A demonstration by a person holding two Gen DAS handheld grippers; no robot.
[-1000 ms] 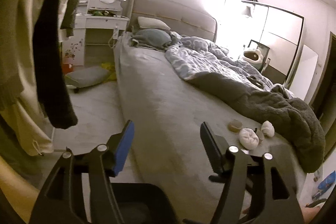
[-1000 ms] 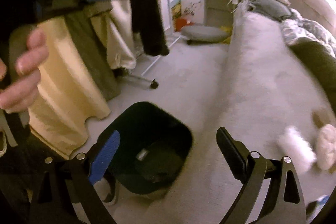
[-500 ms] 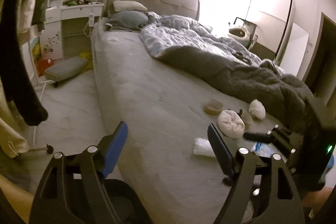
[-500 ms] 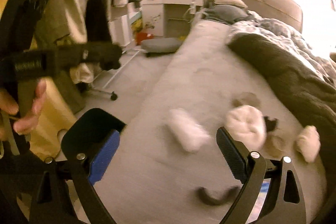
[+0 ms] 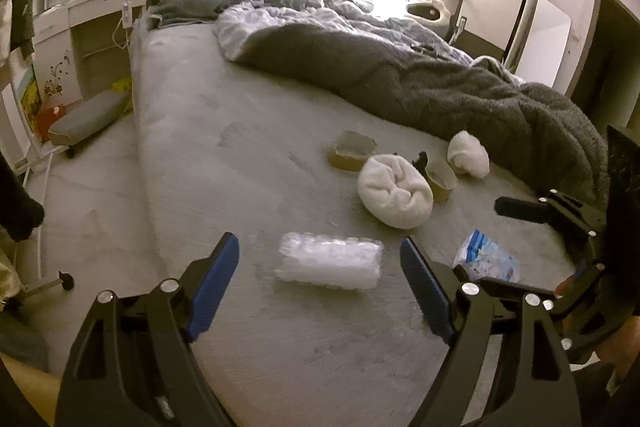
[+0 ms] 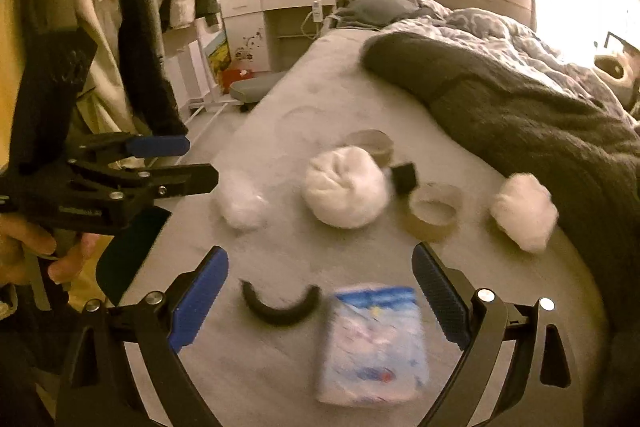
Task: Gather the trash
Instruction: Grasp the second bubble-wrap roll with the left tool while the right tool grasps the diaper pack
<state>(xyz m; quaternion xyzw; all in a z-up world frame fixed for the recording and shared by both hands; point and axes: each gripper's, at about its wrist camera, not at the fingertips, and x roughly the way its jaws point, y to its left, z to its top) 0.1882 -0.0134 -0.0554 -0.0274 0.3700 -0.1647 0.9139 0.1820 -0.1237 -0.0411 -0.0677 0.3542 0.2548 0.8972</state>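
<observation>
Left claw [image 5: 320,283] wide open, empty, plastic wrap [image 5: 329,259] dead ahead between its fingers on the bed [image 5: 224,131], long axis crosswise to them; right claw [image 6: 320,291] also wide, nearer the blue-white packet [image 6: 374,343].

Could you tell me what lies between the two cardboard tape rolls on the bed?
In the left wrist view, a small black object lies between the rolls.
</observation>
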